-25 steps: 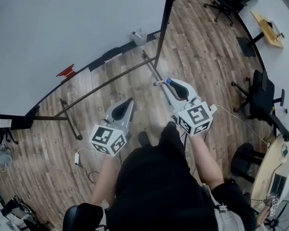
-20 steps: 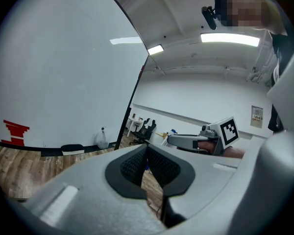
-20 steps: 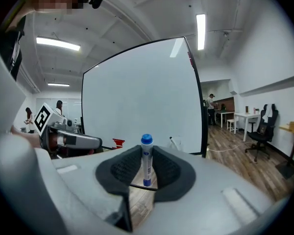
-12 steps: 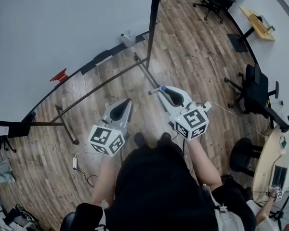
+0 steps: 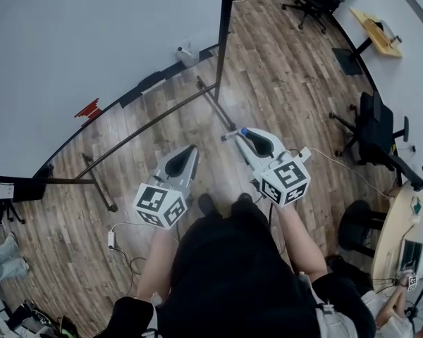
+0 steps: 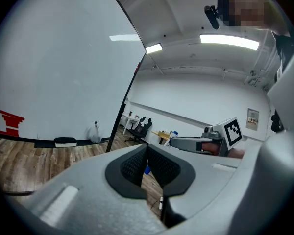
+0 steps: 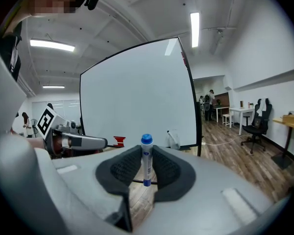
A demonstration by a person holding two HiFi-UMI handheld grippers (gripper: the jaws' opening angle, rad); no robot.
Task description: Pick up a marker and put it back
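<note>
blue-capped marker [image 7: 146, 161] stands upright, cap up, clamped mid-barrel between the pads of the right hand-held gripper [image 5: 247, 136], well apart from the whiteboard [image 5: 92, 41], a hold suited to carrying it back, while the left hand-held gripper [image 6: 147, 166] is clenched on nothing.
</note>
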